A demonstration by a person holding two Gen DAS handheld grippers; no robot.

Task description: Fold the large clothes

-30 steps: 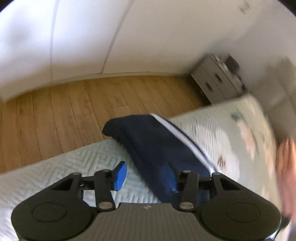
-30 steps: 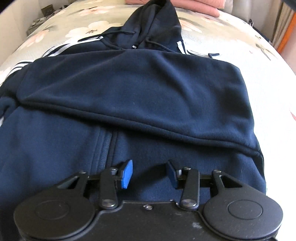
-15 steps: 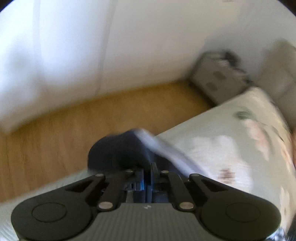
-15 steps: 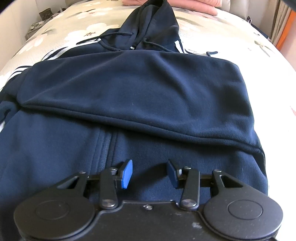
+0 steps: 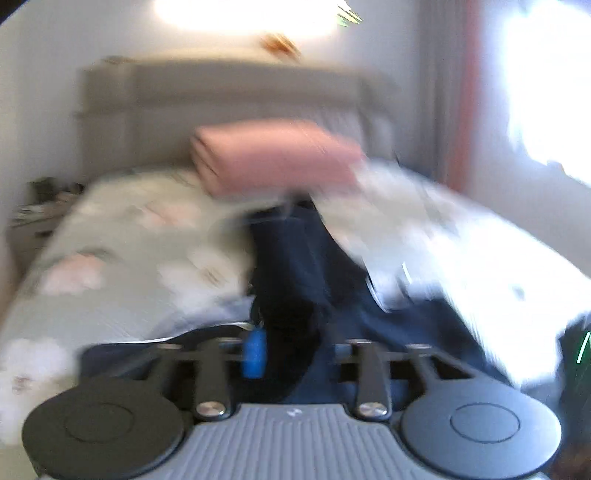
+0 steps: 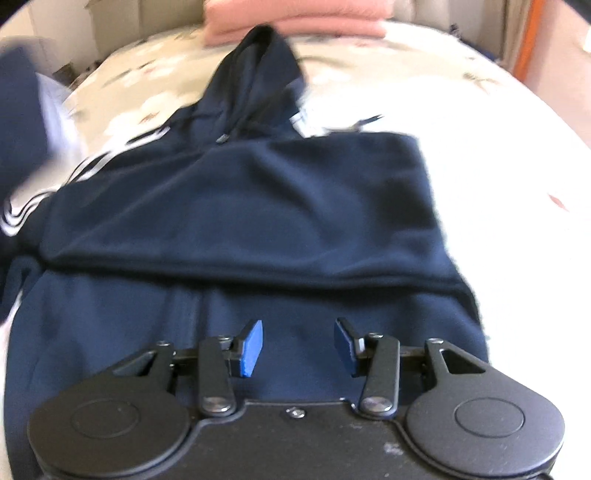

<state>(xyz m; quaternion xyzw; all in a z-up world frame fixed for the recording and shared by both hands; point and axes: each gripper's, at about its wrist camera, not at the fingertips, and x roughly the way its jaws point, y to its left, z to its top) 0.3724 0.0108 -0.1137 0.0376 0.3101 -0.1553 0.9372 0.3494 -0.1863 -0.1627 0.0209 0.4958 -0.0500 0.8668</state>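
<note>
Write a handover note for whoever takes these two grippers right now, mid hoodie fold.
Left gripper: jaws opening; navy cloth shows in the gap, too blurred to tell if it is gripped.
Right gripper: open, empty, above the hoodie's lower front.
Hoodie lies zip up on the bed.
Done: one sleeve folded across the chest.
Left: the striped sleeve, then the body and hood.

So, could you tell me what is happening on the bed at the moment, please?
A person with a handheld gripper in each hand is folding a navy hoodie spread on a floral bedspread. One sleeve already lies folded across its chest. The right gripper hovers open over the lower front, gripping nothing. The left gripper is opening with dark fabric between its jaws; the blur hides whether it grips. A folded pink blanket sits beyond the hood.
</note>
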